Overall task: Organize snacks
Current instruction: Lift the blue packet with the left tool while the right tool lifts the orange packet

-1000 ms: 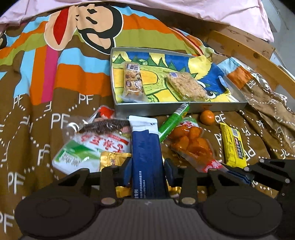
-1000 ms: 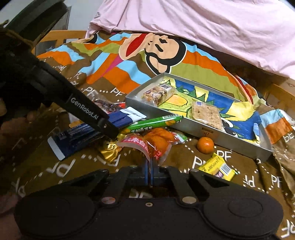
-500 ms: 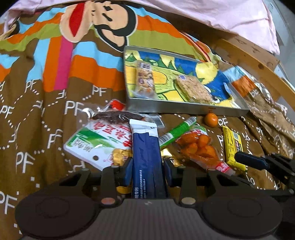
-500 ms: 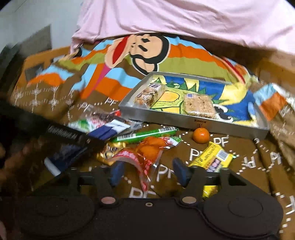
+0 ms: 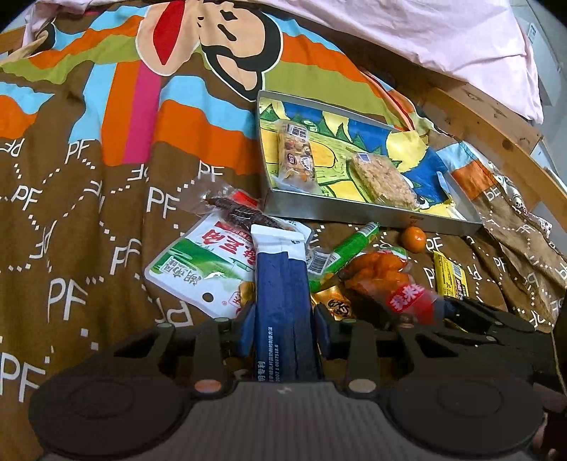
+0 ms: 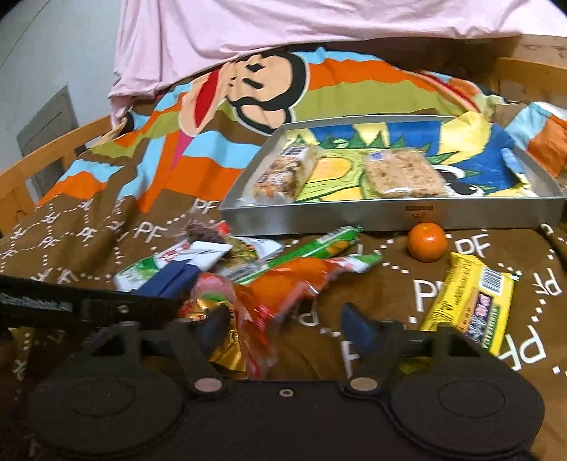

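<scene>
While the left gripper (image 5: 284, 328) squeezes its blue fingers (image 5: 245, 329) on both sides of the blue packet (image 5: 283, 305), the packet sticks out ahead with its white end up front; the right gripper (image 6: 283, 326) has its fingers (image 6: 358, 328) partly apart and they have just been closing a bit; the red end of the orange snack bag (image 6: 280, 287) hangs between them, next to the left one, but I cannot tell if they pinch it. Under the blue packet lies a white and green packet (image 5: 198, 269), and a dark sausage pack (image 5: 241, 212) sits just past it; a green stick pack (image 5: 345, 248) lies to the right of the blue packet, touching the orange bag; a gold wrapper (image 5: 335, 301) peeks out below. Farther right sit a small orange fruit (image 6: 425, 242) and a yellow bar (image 6: 471, 305), a little apart. Behind them all stands the metal tray (image 6: 354, 216) with a cartoon picture inside; two cereal bars lie in it, a nutty bar (image 5: 296, 159) on the left and a pale oat bar (image 5: 384, 182) on the right. Everything rests on a bed with a brown bedspread (image 5: 88, 212); a pink sheet (image 6: 283, 28) lies at the back.
</scene>
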`<state>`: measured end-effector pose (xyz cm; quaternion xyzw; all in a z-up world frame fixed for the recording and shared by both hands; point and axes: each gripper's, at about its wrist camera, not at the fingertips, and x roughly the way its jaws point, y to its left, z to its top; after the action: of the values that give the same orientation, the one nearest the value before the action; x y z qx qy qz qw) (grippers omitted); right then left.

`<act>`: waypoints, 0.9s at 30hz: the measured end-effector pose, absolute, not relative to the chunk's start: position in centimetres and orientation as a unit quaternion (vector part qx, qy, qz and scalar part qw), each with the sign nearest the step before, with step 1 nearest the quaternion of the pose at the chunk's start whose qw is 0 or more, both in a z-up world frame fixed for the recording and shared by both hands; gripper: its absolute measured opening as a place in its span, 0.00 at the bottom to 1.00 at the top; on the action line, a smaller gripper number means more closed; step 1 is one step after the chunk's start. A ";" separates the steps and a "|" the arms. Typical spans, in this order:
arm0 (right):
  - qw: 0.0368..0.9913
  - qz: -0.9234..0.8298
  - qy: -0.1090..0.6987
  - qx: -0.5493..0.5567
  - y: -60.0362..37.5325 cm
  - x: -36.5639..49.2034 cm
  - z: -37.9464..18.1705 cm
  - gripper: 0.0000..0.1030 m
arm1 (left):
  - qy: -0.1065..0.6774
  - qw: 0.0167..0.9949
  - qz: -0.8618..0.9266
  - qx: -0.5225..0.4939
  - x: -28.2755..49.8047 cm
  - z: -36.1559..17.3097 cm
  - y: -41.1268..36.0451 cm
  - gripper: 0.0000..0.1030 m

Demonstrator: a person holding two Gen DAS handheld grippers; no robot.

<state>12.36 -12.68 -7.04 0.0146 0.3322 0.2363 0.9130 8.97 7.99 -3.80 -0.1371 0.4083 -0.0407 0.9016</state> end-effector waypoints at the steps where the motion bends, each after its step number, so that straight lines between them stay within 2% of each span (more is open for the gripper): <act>1: 0.915 0.237 0.327 0.016 -12.9 12.2 -7.0 0.43 | 0.408 0.902 -0.040 -0.137 8.9 -3.8 8.0 0.37; 4: 0.919 0.245 0.307 0.021 -13.3 11.7 -6.7 0.27 | 0.408 0.902 -0.036 -0.138 8.8 -3.9 8.0 0.37; 10: 0.923 0.244 0.294 0.042 -14.2 11.5 -6.5 0.26 | 0.407 0.901 -0.029 -0.144 8.7 -3.8 8.0 0.37; 27: 0.943 0.232 0.238 -0.006 -15.2 8.1 -5.0 0.19 | 0.385 0.910 -0.031 -0.154 8.1 -2.7 6.5 0.37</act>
<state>8.11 -15.21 -4.99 -0.0058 0.2376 0.2318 0.9433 8.10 6.50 -2.67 -0.1540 0.3847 -0.0311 0.9096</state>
